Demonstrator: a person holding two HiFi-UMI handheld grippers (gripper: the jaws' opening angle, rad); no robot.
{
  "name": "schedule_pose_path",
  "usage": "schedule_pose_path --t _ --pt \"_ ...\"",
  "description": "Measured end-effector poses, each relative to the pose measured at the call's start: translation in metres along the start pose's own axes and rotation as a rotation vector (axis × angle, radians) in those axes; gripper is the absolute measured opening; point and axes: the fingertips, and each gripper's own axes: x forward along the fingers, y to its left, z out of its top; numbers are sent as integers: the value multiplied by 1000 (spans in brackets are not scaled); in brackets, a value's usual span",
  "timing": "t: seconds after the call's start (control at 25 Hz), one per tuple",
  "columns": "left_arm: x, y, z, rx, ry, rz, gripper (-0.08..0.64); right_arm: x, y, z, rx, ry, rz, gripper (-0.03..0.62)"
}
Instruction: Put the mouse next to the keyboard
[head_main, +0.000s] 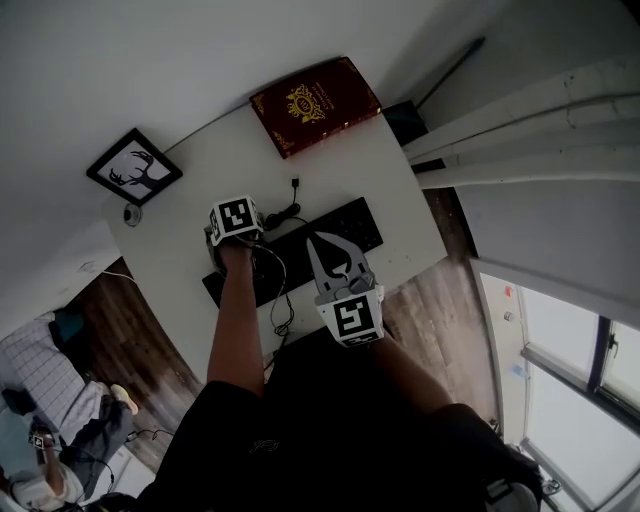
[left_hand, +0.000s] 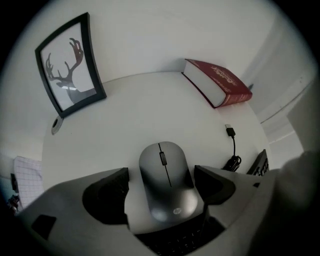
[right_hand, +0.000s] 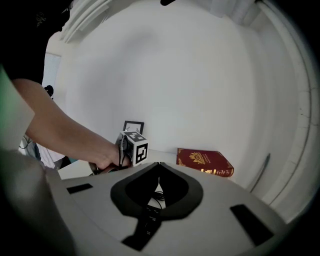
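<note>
Our left gripper (left_hand: 161, 172) is released, its jaws wide on either side of the grey mouse (left_hand: 167, 182). The mouse lies flat on the white table (left_hand: 135, 110), just beside the black keyboard (left_hand: 175, 242). Our right gripper (right_hand: 159, 164) hovers over the keyboard, clenched on nothing, with a red book (left_hand: 220, 85) further back.

The head view looks steeply down from high above the worktop (head_main: 330, 170), the left gripper view sits low, close behind the mouse (left_hand: 167, 180), the right gripper view looks across from farther back; all share the red book (head_main: 315, 105).
</note>
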Motion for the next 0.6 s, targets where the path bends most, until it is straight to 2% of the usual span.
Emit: schedule_pose_path --t 0.08,0.28,0.36,0.44,0.6 --pt "0 0 2 -8 -8 20 408 1 2 3 -13 -13 9 20" --pt "-1 0 2 3 -9 2 407 -2 0 5 -15 -19 -2 21" --pt "-4 1 1 13 -31 5 377 -4 0 6 -15 -10 -6 20" --pt "-6 3 1 23 -46 10 293 -5 -2 7 -18 -10 -10 20" --pt "-7 4 4 46 -63 -10 285 -8 -6 4 -26 -26 -24 20"
